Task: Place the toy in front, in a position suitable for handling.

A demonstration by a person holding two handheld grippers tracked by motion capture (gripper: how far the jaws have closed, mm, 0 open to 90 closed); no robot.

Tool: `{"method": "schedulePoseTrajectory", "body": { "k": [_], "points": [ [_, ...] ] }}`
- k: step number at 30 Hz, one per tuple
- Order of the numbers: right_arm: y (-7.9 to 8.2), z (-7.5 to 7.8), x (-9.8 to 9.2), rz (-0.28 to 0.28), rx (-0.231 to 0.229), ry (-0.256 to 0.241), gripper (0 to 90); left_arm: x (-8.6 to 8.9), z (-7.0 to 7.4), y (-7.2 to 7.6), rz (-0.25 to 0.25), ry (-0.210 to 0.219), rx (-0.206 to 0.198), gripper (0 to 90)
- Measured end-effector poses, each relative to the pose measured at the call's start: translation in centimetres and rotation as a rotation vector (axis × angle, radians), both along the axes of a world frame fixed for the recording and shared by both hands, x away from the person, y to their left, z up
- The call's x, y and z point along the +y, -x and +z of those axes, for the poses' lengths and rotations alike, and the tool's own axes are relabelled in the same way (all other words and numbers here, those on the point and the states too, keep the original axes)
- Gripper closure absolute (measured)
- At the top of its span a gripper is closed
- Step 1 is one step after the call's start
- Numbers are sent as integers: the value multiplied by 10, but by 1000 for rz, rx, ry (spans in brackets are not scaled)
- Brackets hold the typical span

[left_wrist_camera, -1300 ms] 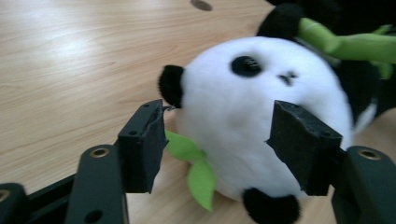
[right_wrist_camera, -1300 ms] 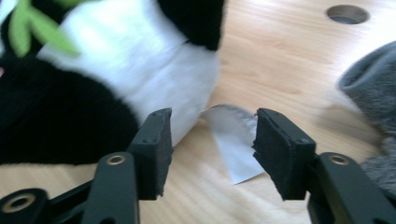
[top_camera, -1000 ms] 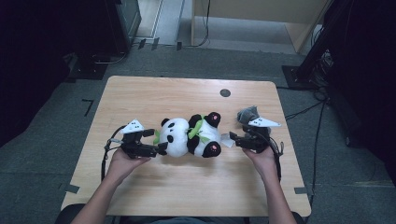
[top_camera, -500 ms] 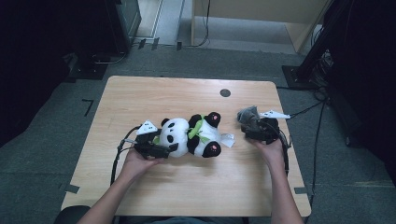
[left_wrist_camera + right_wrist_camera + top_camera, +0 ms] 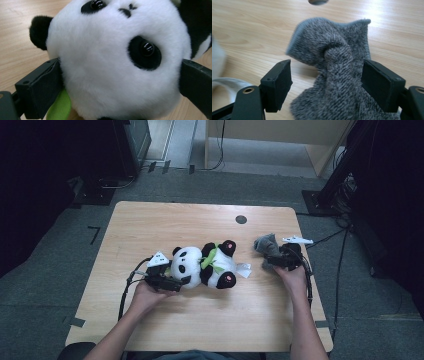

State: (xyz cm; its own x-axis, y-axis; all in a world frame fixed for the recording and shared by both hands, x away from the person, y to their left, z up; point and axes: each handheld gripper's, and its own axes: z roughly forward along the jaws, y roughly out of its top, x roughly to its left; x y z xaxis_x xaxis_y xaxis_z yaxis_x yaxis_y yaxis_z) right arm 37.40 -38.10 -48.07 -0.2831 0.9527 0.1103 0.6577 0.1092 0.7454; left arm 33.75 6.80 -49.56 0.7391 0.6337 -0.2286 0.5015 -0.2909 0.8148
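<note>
Black-white panda plush (image 5: 202,265), green scarf; speckled grey sock (image 5: 337,67); pale wood table (image 5: 175,220).

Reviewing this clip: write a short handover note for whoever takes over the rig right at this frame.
Left claw: open, jaws on either side of the panda plush's head, not visibly squeezing.
Right claw: open, jaws around the bunched grey knit cloth, not closed.
Panda lies on its side mid-table; cloth to its right, apart from it.
Done: both claws positioned.
Left: likely close both grips.

My plush panda (image 5: 205,265) lies on its side mid-table, white head toward my left, green scarf at its neck, pink soles showing. Just to its right sits my crumpled grey knitted cloth (image 5: 266,248).
</note>
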Motion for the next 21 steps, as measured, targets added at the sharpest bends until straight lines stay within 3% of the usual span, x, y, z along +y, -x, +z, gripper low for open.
{"method": "schedulePoseTrajectory", "body": {
  "k": [4, 8, 17, 21],
  "points": [
    [-9, -11, 0, -26, 36, 62, 304, 2, 0, 2, 3, -2, -11, 80],
    [-14, -20, -4, -37, 49, 81, 403, 3, -1, 4, 10, 9, -22, 149],
    [-17, -24, -4, 12, 43, 94, 676, 6, 0, 8, 16, 12, -41, 300],
    [-17, -22, -4, 4, 51, 89, 713, 7, 1, 10, 11, 11, -43, 370]
  ]
}}
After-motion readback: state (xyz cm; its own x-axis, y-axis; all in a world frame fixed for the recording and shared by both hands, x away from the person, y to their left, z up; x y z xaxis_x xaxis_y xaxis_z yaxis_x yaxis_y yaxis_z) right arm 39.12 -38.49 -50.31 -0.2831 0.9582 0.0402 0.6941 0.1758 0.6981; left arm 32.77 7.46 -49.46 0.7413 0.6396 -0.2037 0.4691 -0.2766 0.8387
